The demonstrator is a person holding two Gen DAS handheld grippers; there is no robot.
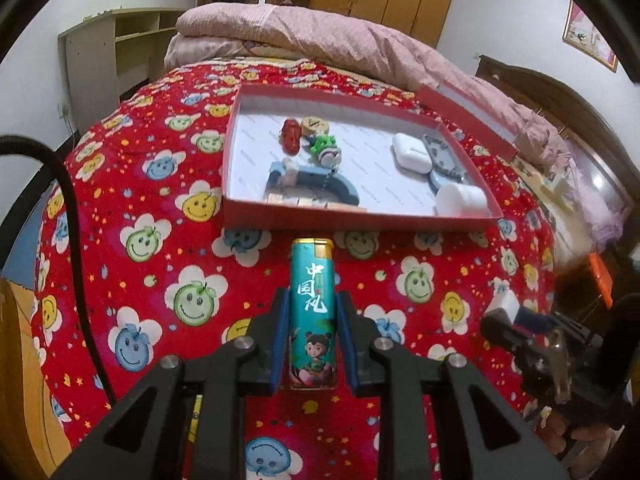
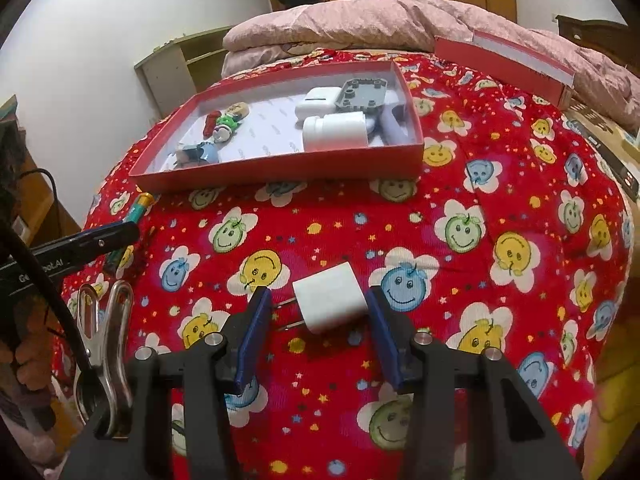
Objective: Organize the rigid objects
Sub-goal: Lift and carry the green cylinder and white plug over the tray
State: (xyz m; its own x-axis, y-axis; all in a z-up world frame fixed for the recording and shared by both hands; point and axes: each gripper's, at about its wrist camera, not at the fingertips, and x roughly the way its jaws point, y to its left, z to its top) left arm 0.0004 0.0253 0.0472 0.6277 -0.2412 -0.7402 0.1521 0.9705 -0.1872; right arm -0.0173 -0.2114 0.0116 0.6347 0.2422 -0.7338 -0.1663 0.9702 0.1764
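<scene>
Lighter, a slim teal stick printed with white characters and a cartoon girl, sits clenched between the blue pads of the left gripper, its gold-capped end pointing far toward the red box. In the right wrist view the same lighter shows at the left edge, just near of the box's near-left corner.

The right gripper stands released, its blue-padded fingers spread on either side of a white charger plug; neither pad touches it. The plug is a smooth rounded cube lying on the bedspread, its two metal prongs aimed left toward the left finger.

The box is shallow cardboard, red outside and white inside, lying far of both grippers. It holds a white earbud case, a grey studded plate, a white bottle on its side and small figurines. The bedspread is ribbed red fabric with smiling apple faces on white flowers.
</scene>
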